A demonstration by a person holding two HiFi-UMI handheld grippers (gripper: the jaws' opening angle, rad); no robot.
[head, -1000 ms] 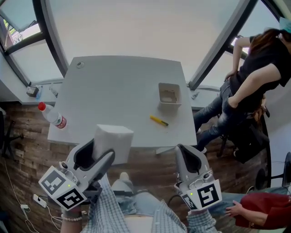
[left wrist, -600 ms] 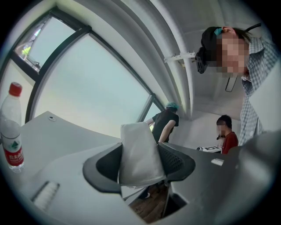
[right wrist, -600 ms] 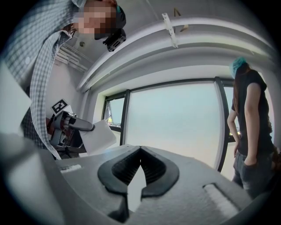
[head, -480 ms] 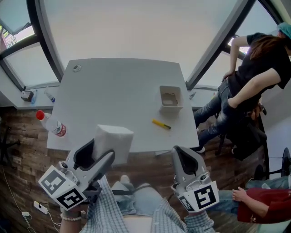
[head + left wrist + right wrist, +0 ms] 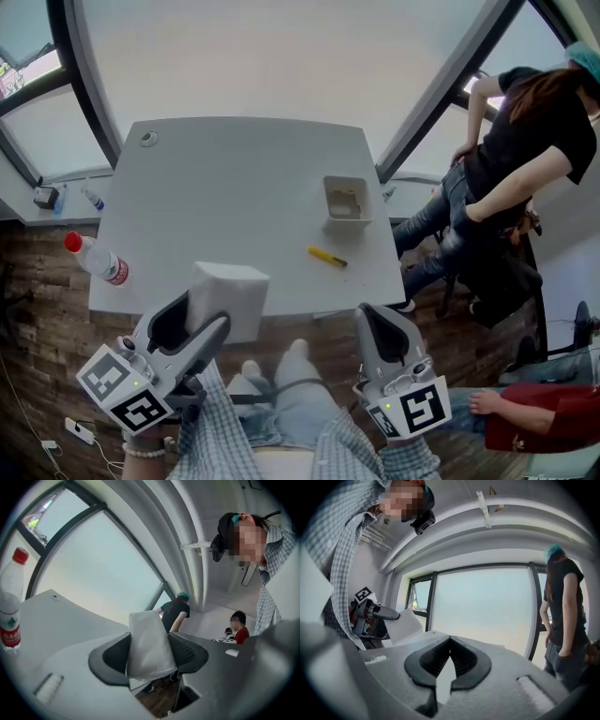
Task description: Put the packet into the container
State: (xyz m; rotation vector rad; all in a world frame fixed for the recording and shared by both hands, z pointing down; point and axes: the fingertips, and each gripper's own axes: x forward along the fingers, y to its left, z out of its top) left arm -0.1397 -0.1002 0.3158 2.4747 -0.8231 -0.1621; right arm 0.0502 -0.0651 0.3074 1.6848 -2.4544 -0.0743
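Observation:
My left gripper is shut on a white packet, held just off the near edge of the grey table. In the left gripper view the packet stands pinched between the two black jaws of that gripper. A small beige container sits open on the table's right side, well ahead of both grippers. My right gripper hovers below the table's near right corner, jaws closed together with nothing between them.
A yellow pen-like item lies just in front of the container. A red-capped plastic bottle stands at the table's left edge. A person in black stands right of the table, and another in red sits nearer.
The whole view has shifted slightly, so the table and bottle sit a little further left. Both grippers hold the same pose, with the packet still in the left one.

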